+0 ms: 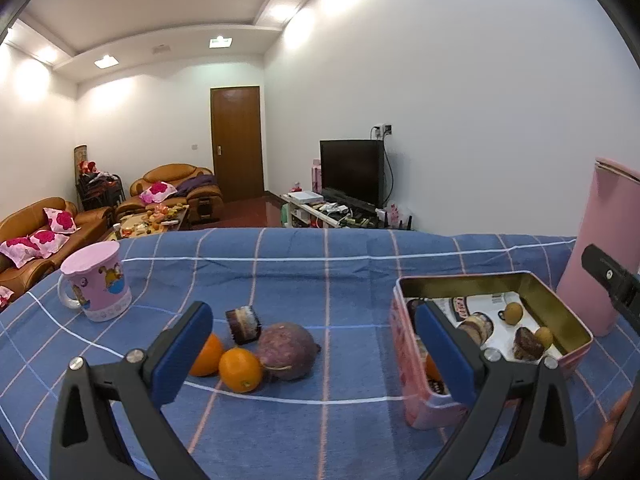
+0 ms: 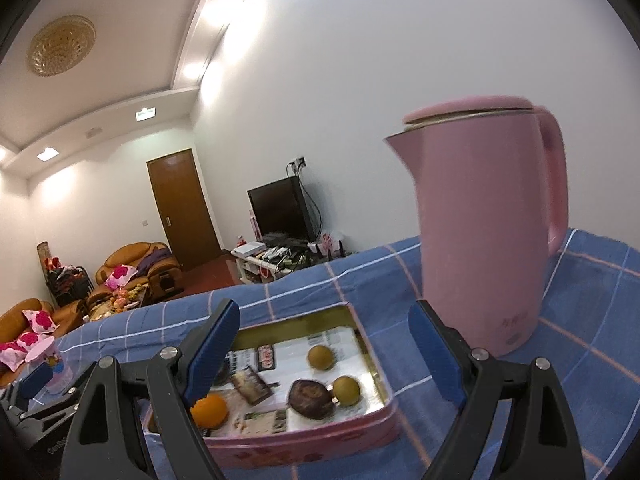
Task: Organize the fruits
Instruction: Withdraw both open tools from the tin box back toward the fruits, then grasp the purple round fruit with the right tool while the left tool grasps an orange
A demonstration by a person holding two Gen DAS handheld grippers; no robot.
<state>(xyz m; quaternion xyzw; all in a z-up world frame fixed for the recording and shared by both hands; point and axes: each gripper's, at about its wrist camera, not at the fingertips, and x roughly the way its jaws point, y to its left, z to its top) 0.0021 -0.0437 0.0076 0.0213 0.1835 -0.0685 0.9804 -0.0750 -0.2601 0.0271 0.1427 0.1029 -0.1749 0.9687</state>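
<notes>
**Fruit still loose on the cloth, tin half filled**

A living room with tan sofas, a wooden door and a dark television lies behind a surface spread with a blue checked cloth (image 1: 280, 272).

From the left wrist, the left gripper (image 1: 312, 356) has its blue pads spread wide with nothing between them. Ahead of it, toward its left finger, two oranges (image 1: 240, 370) lie touching, just beside a dark purple fruit (image 1: 287, 350) and a small brown layered piece (image 1: 243, 325). A pink mug (image 1: 98, 286) stands farther off to the left. Behind the right finger sits the open pink tin (image 1: 404, 344), probably the collecting box, since small yellowish fruits already lie in it.

From the right wrist, the right gripper (image 2: 324, 354) is likewise spread and empty, poised over the tin's near side. Between its fingers the tin holds an orange (image 2: 209, 410), a dark brown fruit (image 2: 310, 398) and two yellowish fruits (image 2: 320, 357). A pink kettle (image 2: 488, 232) stands beyond the right finger, near the tin. The loose group by the left gripper looks like what remains to be moved.
</notes>
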